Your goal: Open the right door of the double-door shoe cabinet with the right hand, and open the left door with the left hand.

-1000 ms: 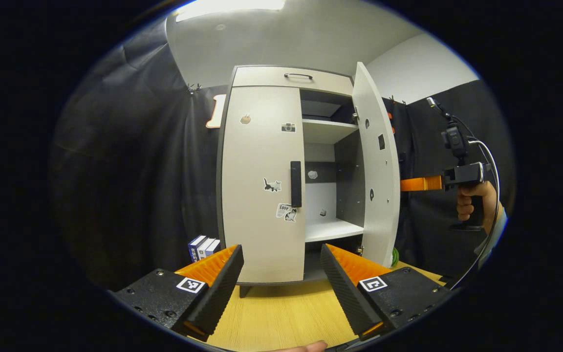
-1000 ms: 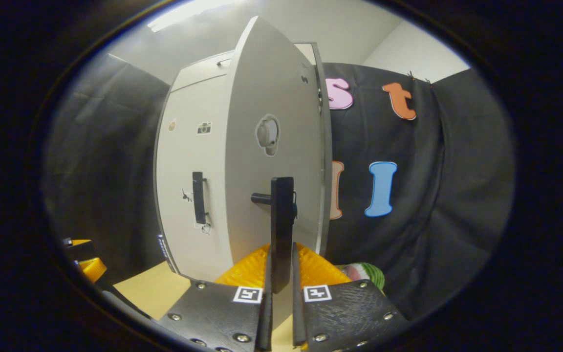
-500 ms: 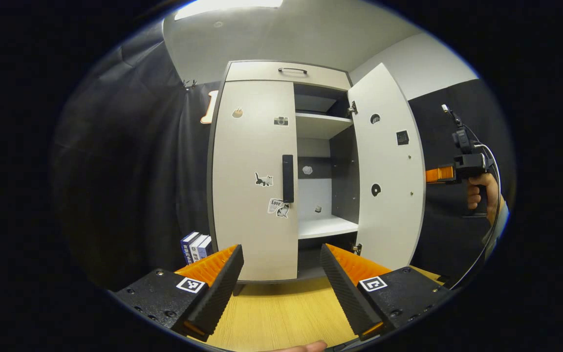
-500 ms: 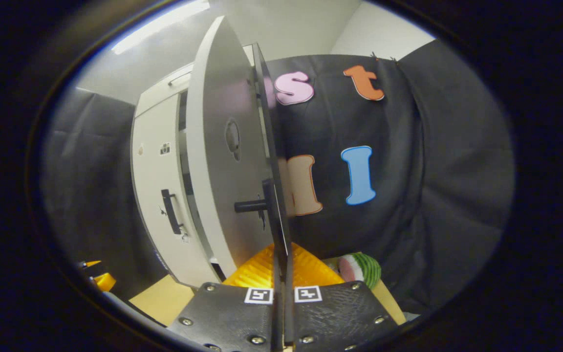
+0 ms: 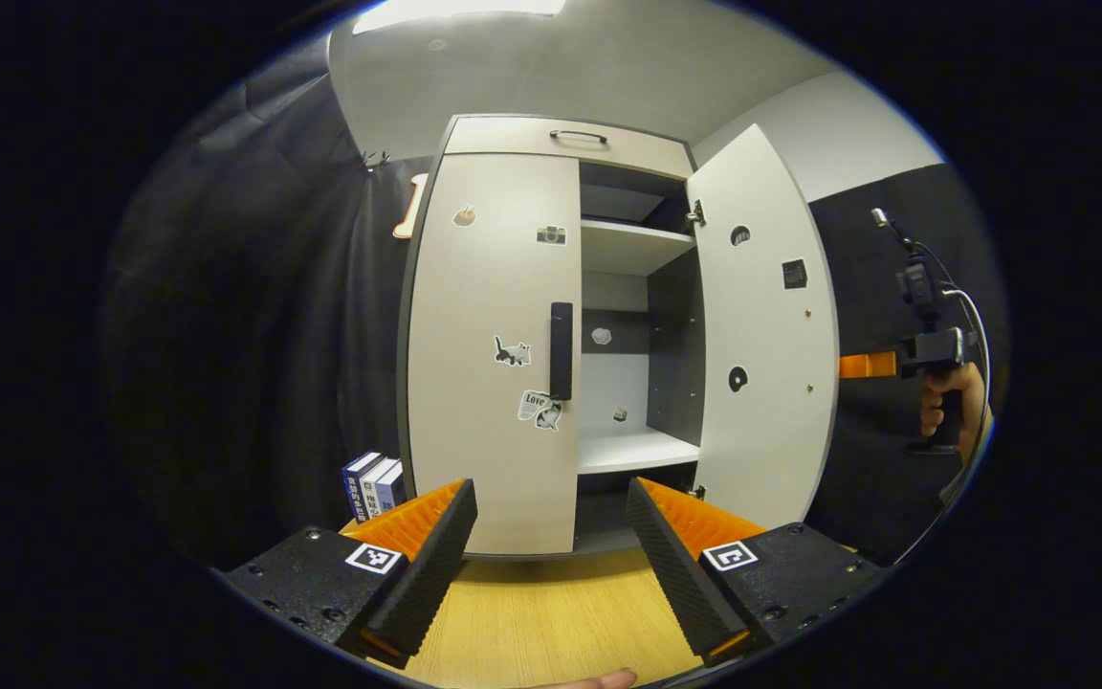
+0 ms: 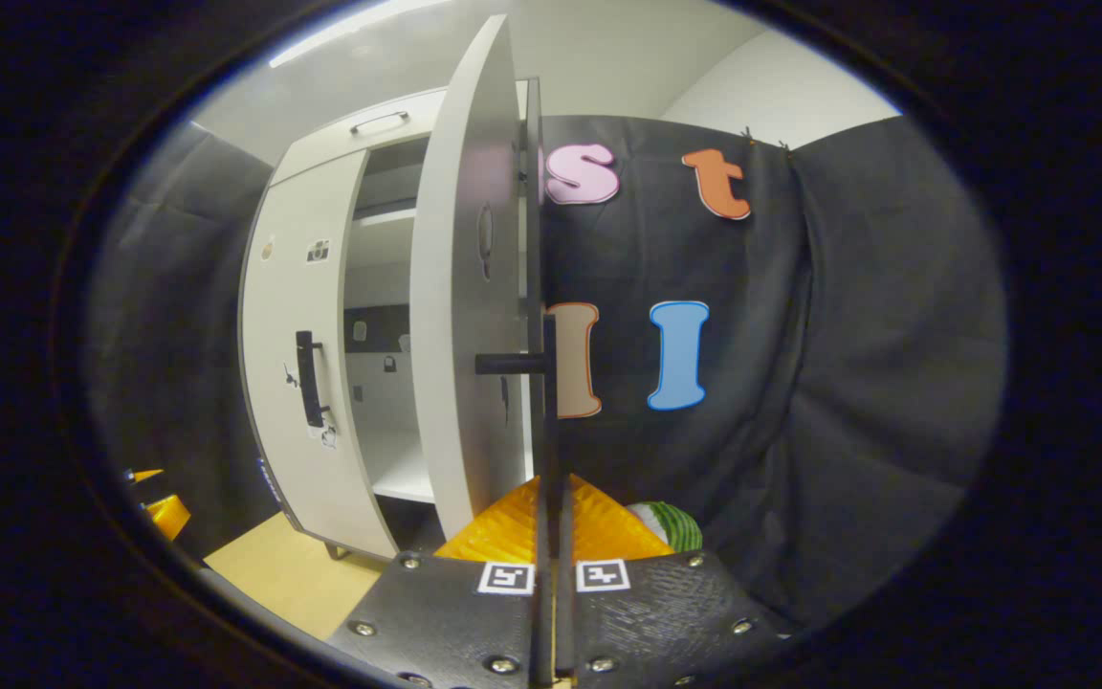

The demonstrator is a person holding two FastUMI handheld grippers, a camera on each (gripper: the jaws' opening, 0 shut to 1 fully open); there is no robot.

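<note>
1. Wood-grain surface (image 5: pixel 551 622) carries the shoe cabinet (image 5: pixel 522 144); black cloth walls and a pale ceiling surround it.
2. Two doors: the left door (image 5: pixel 489 354) is closed, the right door (image 5: pixel 766 354) is swung wide open.
3. Two dark handles: the left handle (image 5: pixel 562 350) is free; the right handle (image 6: pixel 547 411) is clamped between the right gripper (image 6: pixel 551 574) jaws.
4. Left gripper (image 5: pixel 551 550) jaws stand apart, near the closed door, touching nothing.
5. Three books (image 5: pixel 374 483) stand left of the cabinet.
</note>
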